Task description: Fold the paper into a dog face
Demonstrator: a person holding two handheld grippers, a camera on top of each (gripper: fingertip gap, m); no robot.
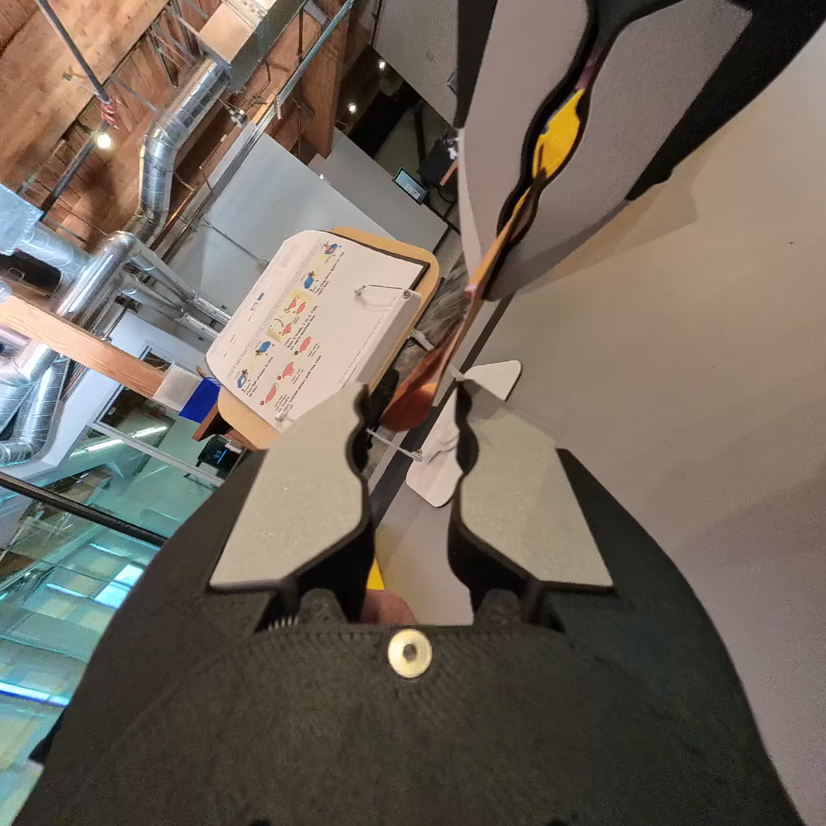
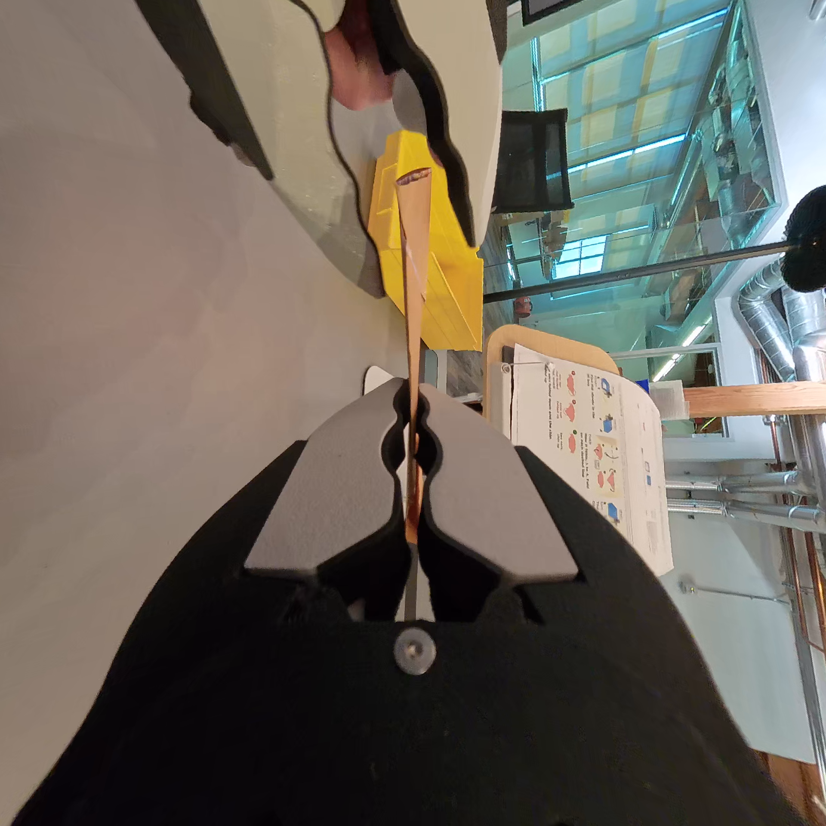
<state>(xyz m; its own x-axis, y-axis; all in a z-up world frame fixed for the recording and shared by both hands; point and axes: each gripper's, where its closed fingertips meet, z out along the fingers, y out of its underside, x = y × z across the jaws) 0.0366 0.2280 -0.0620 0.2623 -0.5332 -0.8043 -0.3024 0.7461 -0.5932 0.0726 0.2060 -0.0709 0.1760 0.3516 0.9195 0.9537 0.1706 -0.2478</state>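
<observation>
The paper (image 2: 413,313) is brown, folded and seen edge-on, held in the air above the white table (image 2: 134,357). My right gripper (image 2: 413,402) is shut on its near end. Its far tip reaches into the gap between the fingers of my left gripper (image 2: 424,263), which is open around it. In the left wrist view the paper (image 1: 442,357) runs from the shut right gripper (image 1: 496,268) at the top down to my open left gripper (image 1: 411,402). Whether the left fingers (image 1: 313,491) touch the paper cannot be told.
A printed instruction sheet (image 1: 313,326) sits clipped on a wooden board on a white stand (image 1: 491,375) beyond the table edge; it also shows in the right wrist view (image 2: 581,447). A yellow bin (image 2: 447,290) stands on the table behind the paper. Glass walls and ducts lie behind. Spacing between my two grippers at the tips: around 5 cm.
</observation>
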